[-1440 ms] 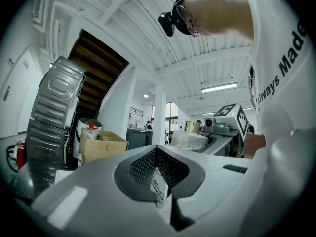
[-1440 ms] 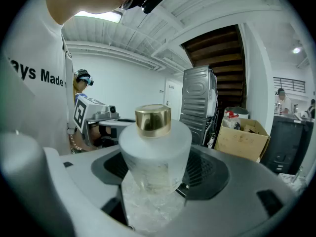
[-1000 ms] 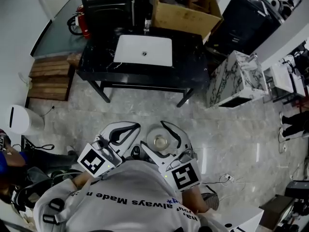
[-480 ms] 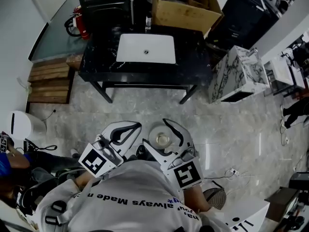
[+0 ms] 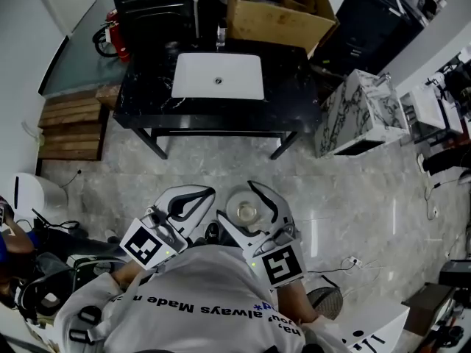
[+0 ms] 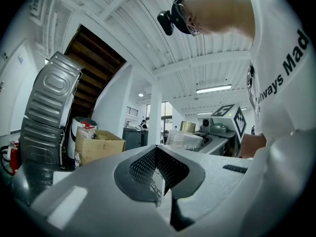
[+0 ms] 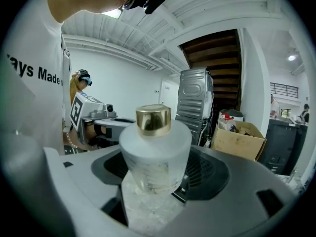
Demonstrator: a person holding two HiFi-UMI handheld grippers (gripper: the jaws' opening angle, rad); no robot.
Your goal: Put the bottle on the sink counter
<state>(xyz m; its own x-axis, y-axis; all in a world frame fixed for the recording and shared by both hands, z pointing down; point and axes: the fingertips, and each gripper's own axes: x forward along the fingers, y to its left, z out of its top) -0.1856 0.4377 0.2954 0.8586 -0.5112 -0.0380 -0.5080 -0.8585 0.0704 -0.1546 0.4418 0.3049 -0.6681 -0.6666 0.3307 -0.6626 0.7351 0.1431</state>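
A frosted glass bottle point(image 7: 155, 147) with a gold cap stands upright between the jaws of my right gripper point(image 7: 157, 179), which is shut on it. In the head view the bottle point(image 5: 243, 213) and right gripper point(image 5: 237, 201) are close to my chest, over the marble floor. My left gripper point(image 5: 206, 193) is beside it on the left, its jaws meeting with nothing between them point(image 6: 158, 157). The black sink counter point(image 5: 143, 87) with its white basin point(image 5: 218, 76) stands well ahead of both grippers, across a stretch of floor.
An open cardboard box point(image 5: 280, 9) sits at the counter's back right. A marble-patterned block point(image 5: 364, 116) stands to the right of the counter, a wooden pallet point(image 5: 70, 127) to its left. A white bin point(image 5: 26, 193) and a seated person point(image 5: 15, 245) are at the left edge.
Both grippers keep the same pose and the bottle stays held. The view has drifted slightly, so the counter sits a little higher and further left in the frame.
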